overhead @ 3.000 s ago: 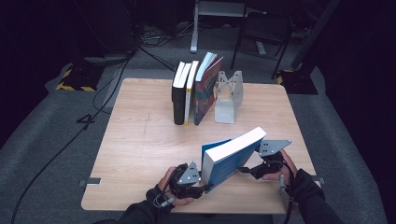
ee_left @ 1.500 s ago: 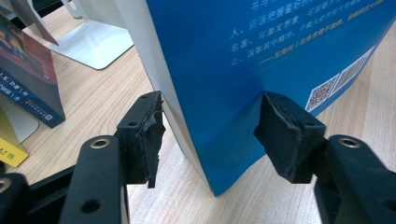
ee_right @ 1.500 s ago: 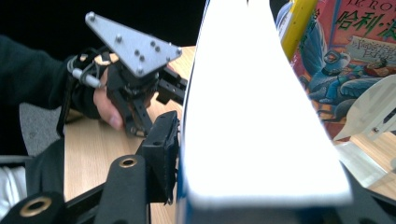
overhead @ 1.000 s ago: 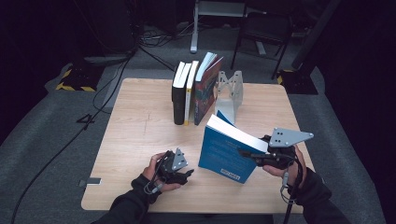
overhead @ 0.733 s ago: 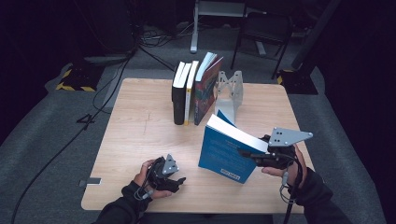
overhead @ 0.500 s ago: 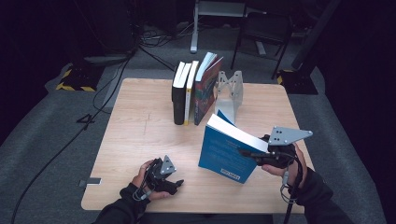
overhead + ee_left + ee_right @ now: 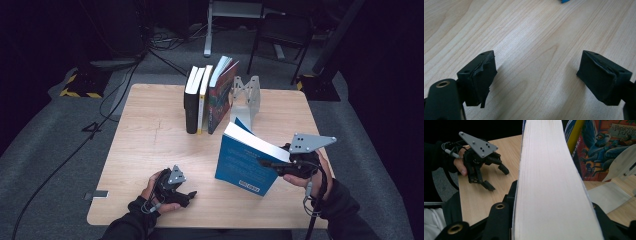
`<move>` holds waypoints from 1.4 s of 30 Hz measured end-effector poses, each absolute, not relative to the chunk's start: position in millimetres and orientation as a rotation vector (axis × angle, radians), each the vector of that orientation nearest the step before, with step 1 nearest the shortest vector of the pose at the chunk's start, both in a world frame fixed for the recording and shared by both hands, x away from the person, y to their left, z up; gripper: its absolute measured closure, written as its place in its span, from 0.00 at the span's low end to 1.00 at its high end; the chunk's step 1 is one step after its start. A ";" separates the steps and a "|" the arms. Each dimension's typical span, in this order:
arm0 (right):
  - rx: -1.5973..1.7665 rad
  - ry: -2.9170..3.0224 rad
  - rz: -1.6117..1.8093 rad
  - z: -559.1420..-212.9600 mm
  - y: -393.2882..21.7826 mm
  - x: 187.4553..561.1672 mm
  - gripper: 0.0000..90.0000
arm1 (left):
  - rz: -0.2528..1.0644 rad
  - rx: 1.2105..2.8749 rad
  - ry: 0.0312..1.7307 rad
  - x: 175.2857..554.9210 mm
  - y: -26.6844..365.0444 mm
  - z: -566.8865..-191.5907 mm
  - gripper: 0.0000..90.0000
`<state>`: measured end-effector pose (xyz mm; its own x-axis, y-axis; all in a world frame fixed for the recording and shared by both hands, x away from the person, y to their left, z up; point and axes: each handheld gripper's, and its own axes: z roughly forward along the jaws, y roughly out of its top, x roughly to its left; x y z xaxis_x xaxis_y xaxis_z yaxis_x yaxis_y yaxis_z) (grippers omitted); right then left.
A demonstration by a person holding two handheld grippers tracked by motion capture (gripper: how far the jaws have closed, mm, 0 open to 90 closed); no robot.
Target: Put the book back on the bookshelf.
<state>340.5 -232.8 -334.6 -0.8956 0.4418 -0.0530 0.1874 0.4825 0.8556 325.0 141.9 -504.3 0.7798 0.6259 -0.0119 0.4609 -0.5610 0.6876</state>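
A blue book [image 7: 246, 164] stands tilted on the wooden table [image 7: 150, 130], its white page edge [image 7: 549, 177] facing me. My right gripper [image 7: 267, 164] is shut on that edge, with one black jaw on each cover. My left gripper [image 7: 189, 197] hovers low over the table near the front edge, left of the book and apart from it. Its jaws have just been opening and now stand wide, with only bare wood between them [image 7: 536, 75]. In the right gripper view the left gripper [image 7: 496, 177] is also open and empty.
Three books [image 7: 207, 95] stand in a row at the back of the table, leaning on a white metal bookend [image 7: 248, 97]. One has an illustrated cover [image 7: 606, 150]. A dark floor with cables and a chair lies beyond the table.
The left gripper has let go of the book, dropped back toward the front edge and spread its jaws. The right gripper has raised the book from lying tilted to standing.
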 end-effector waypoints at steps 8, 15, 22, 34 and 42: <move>0.583 2.457 1.346 -325.1 -238.9 342.7 0.67 | 0.303 2.267 0.804 325.8 141.5 -504.4 0.17; 0.635 2.447 1.274 -312.3 -241.0 344.5 0.67 | 0.301 2.269 0.790 327.5 141.4 -504.4 0.17; 0.664 2.425 1.258 -307.0 -241.6 350.3 0.67 | 0.294 2.273 0.784 327.8 141.5 -504.3 0.17; 0.714 2.399 1.260 -303.1 -240.5 365.8 0.67 | 0.295 2.271 0.786 327.5 141.5 -504.3 0.17; 0.739 2.386 1.254 -301.2 -238.5 373.7 0.67 | 0.297 2.272 0.787 327.4 141.6 -504.3 0.17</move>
<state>373.7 -238.5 -301.2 -0.8047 0.5907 -0.0597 0.2856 0.4733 0.8333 327.4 141.6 -504.3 0.7889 0.6144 -0.0128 0.4530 -0.5673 0.6877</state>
